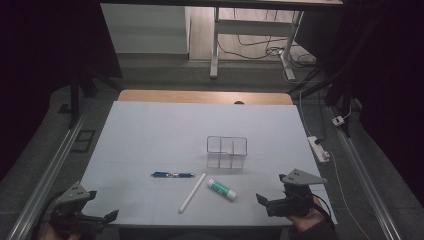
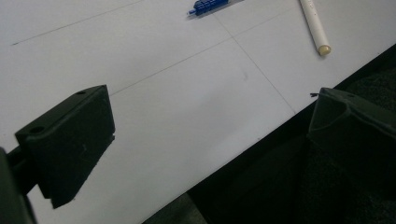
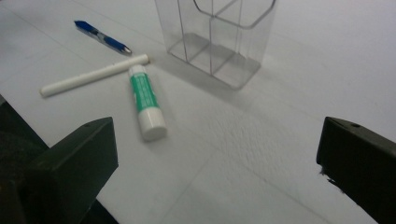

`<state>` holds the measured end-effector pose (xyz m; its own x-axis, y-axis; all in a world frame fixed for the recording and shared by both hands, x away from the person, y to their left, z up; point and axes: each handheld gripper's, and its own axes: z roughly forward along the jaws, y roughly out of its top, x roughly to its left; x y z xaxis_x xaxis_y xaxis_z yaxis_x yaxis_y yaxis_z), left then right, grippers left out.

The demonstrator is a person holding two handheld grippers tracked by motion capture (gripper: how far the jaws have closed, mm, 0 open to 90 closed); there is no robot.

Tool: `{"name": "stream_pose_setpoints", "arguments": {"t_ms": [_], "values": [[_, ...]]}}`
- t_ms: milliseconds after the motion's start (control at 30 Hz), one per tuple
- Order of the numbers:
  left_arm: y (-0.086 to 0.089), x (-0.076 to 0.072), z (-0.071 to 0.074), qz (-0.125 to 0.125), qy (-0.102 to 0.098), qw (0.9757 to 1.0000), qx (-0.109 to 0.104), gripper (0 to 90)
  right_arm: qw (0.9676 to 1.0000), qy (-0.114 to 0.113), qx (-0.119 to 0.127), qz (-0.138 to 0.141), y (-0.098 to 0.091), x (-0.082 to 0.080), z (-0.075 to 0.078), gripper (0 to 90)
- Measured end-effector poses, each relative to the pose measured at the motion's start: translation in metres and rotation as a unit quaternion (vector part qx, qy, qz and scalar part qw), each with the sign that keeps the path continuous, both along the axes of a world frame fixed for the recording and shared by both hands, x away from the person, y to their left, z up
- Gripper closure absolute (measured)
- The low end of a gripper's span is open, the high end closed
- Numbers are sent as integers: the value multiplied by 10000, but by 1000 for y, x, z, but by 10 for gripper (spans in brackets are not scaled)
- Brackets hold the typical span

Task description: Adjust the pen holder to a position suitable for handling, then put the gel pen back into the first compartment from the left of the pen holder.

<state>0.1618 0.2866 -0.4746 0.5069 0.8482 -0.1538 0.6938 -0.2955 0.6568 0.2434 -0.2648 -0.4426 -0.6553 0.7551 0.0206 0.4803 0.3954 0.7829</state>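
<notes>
Right gripper (image 1: 266, 200) is seen lower right of the high view, jaws wide, nothing between; left gripper (image 1: 107, 217) lower left, jaws wide, empty. Glue stick (image 1: 222, 189) is laid centre-low, white pen (image 1: 192, 192) beside it, blue pen (image 1: 173, 174) farther, clear organizer (image 1: 227, 152) beyond

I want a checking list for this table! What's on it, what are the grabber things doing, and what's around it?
Surface: white sheet over wooden table, flat.
Job's things: green-and-white glue stick, white cylindrical stick, blue pen, lying apart; clear plastic divided organizer upright, empty.
Clutter: nothing seen.
Grippers: left gripper open, at near-left corner; right gripper open, near the glue stick, holding nothing.
Cables: white power strip and cords on the floor, right.
Surroundings: dark; desk legs behind.
</notes>
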Motion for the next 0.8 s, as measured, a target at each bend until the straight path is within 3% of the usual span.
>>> {"name": "stream_pose_setpoints", "arguments": {"t_ms": [200,333,433,633,800], "values": [[0,0,0,0,8,10000,-4,8,9996,53,-225,-165,-11,-9,-8,0],[-1,1,0,-10,20,10000,25,10,9994,149,-157,-259,-17,-11,-8,0],[-1,1,0,-9,29,10000,21,12,9993,292,-178,-180,-17,-10,-10,0],[-2,0,0,4,-10,10000,78,0,9992,356,-75,-145,-18,-9,-10,0],[-1,2,1,-137,123,9997,-136,2,9995,271,-151,-62,-16,-11,-9,0]]}}
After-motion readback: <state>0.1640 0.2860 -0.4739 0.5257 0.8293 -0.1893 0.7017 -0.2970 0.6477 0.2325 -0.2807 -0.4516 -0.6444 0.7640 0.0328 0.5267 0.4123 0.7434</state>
